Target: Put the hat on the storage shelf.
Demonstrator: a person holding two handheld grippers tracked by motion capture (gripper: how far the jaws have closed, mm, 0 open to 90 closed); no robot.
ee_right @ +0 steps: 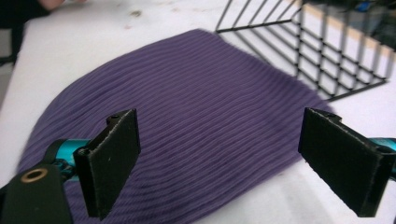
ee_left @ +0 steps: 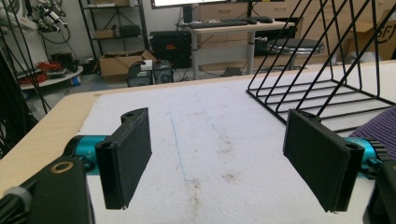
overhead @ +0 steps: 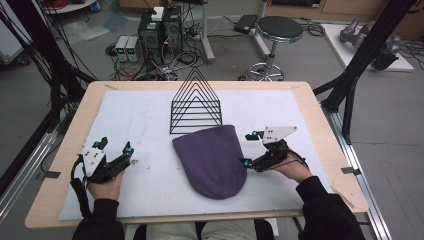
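The left gripper [overhead: 116, 150] and the right gripper [overhead: 248, 149] are black handheld frames, each topped by a pale grey three-cornered plate dotted with small dark holes, with teal metal fittings at the base of the jaws and a black cable trailing back past the wrist. In the gripper views each jaw is a flat, rectangular black pad with a matte, faintly textured face, fixed to a teal cylinder, and a brass-coloured ring sits in the black body at lower left. The person wears black long sleeves [overhead: 327, 212] and light-coloured trousers [overhead: 172, 231].
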